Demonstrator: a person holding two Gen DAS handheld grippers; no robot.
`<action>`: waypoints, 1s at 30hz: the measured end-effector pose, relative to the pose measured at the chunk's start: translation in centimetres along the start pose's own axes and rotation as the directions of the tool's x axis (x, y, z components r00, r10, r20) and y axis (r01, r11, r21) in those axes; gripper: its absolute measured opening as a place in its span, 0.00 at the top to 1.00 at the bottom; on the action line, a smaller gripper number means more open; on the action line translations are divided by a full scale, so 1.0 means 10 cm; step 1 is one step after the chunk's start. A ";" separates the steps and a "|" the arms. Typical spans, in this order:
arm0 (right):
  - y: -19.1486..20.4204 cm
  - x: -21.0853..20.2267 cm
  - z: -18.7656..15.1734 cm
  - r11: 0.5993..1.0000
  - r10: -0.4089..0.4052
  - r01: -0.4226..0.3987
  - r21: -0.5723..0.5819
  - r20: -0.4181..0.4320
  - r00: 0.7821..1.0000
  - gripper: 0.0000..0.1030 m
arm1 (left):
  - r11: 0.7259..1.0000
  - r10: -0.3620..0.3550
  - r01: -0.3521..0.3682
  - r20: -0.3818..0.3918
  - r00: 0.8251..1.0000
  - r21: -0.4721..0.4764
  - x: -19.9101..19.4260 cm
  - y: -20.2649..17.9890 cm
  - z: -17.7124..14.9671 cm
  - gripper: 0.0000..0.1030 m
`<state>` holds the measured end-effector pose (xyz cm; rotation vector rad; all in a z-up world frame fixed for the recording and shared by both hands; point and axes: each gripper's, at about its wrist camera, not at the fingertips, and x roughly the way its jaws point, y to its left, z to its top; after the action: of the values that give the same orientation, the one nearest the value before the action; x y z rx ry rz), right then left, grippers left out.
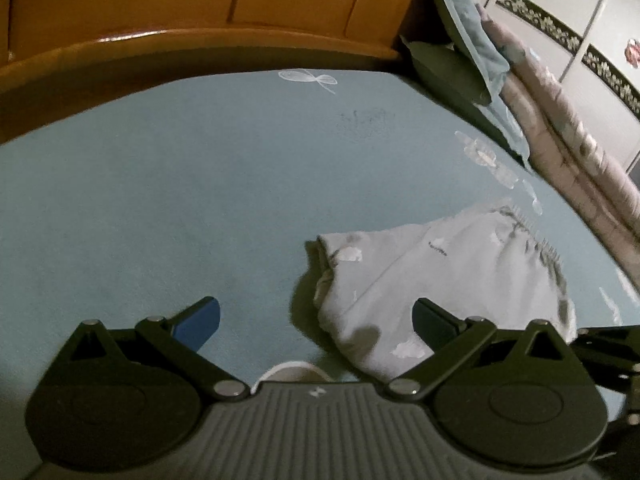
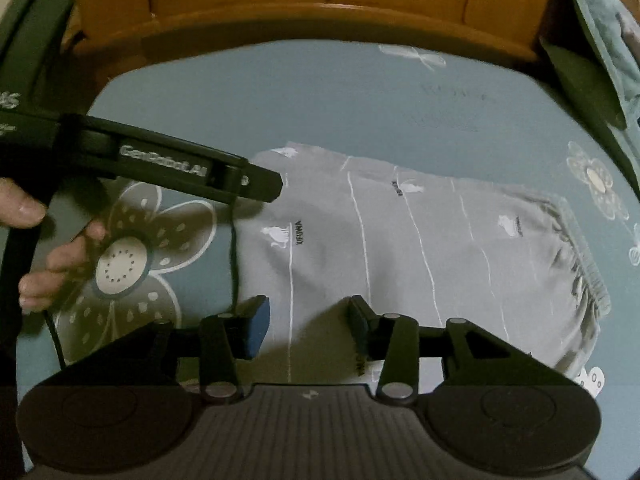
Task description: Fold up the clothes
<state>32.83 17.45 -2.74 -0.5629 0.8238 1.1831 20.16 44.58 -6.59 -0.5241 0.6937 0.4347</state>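
Note:
A grey garment point(image 2: 420, 248) with white cat prints, thin white lines and a gathered elastic band at its right end lies flat on the blue flowered bedsheet point(image 2: 320, 92). My right gripper point(image 2: 308, 324) hovers over the garment's near edge. Its jaws stand apart and the cloth lies below them, not pinched. In the left wrist view the same garment point(image 1: 440, 272) lies to the right. My left gripper point(image 1: 316, 320) is wide open over the sheet point(image 1: 160, 200), and its right finger point(image 1: 436, 320) overlaps the cloth's near corner. A hand point(image 2: 60, 256) holds the left gripper point(image 2: 272, 184), whose tip is over the garment's left edge.
An orange wooden headboard point(image 1: 200, 8) runs along the far side of the bed. Pillows and a folded quilt point(image 1: 560, 132) pile up at the right, in front of a white wardrobe point(image 1: 600, 20). A cable point(image 2: 52, 328) hangs by the hand.

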 end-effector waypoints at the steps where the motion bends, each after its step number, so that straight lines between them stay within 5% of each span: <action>1: -0.01 -0.03 0.00 1.000 0.009 -0.009 0.014 -0.005 1.000 0.52 | 1.000 0.004 -0.004 -0.002 1.000 0.001 0.00 0.00 0.00 0.01; 5: -0.09 -0.30 0.02 0.997 0.022 -0.024 0.069 0.026 0.999 0.52 | 1.000 0.005 -0.005 0.000 1.000 -0.004 -0.01 -0.03 0.00 0.01; 15: -0.13 -1.16 -0.24 0.976 -0.212 0.208 0.062 0.070 0.975 0.46 | 0.998 -0.041 0.039 0.047 0.998 0.049 -0.13 -0.29 -0.11 0.02; 20: 0.06 -1.75 -0.62 0.934 -0.348 0.343 0.097 0.047 0.936 0.44 | 0.995 -0.085 0.081 0.067 0.994 0.057 -0.19 -0.37 -0.28 0.02; 25: 0.60 -2.38 -1.20 0.853 -0.509 0.505 0.132 -0.007 0.861 0.39 | 0.981 -0.163 0.153 0.087 0.983 0.117 -0.43 -0.60 -0.50 0.02; 30: 1.31 -2.80 -1.79 0.790 -0.553 0.568 0.229 -0.135 0.823 0.35 | 0.945 -0.251 0.228 0.073 0.965 0.236 -0.74 -0.98 -0.77 0.02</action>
<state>11.39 -8.39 9.59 -0.5745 0.7730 0.4980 16.58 30.87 -3.47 -0.3625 0.5631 0.1495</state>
